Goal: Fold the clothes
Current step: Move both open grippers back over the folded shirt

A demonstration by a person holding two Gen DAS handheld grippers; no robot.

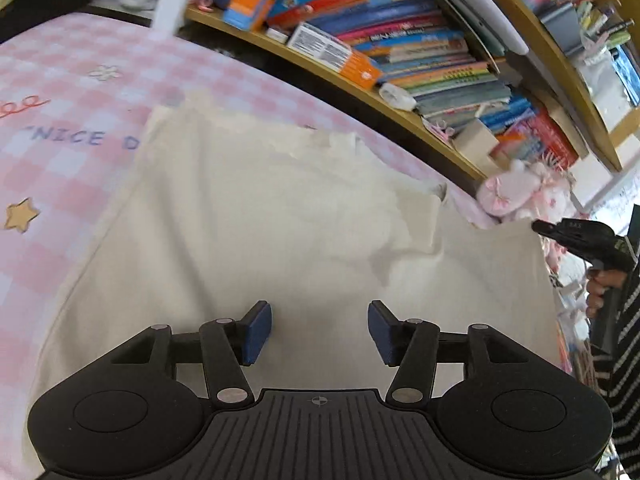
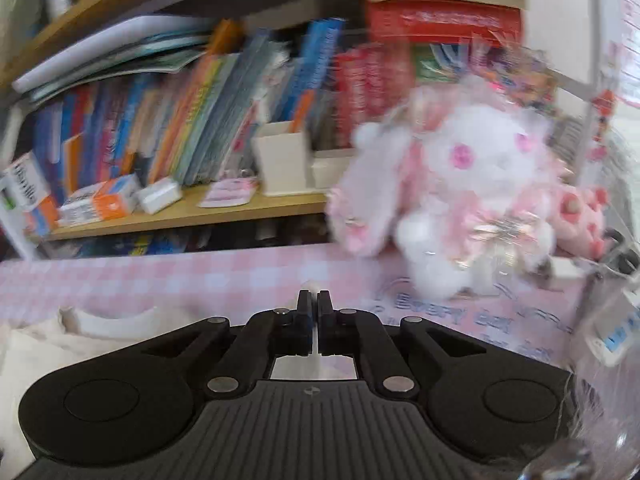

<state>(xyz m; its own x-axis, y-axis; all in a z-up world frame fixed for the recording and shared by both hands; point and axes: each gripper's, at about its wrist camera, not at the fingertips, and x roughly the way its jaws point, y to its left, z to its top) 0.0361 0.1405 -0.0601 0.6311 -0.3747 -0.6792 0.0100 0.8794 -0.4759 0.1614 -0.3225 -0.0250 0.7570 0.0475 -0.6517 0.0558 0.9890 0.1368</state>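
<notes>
We see a big bed with a pink checked sheet (image 1: 60,184), and a cream shirt (image 1: 248,232) lies spread flat on it, right under our left gripper (image 1: 320,330). Behind the bed stands a bookshelf (image 1: 400,52) stuffed with books. A fluffy white and pink bunny toy (image 2: 460,192) sits on the sheet near the shirt's far corner.

The shirt could get bunched up. Its top part already looks lumpy and wrinkled, so a fold made over that could come out crooked.

Our left fingers (image 1: 258,332) stand apart with nothing between them, just above the cloth. If we close them too high, we may grab only air, or pinch two layers at once.

Our right gripper (image 2: 314,322) is pressed together, and we see no cloth in it. It points toward the bunny, off the shirt's edge. A quick swing there could knock the bunny over.
</notes>
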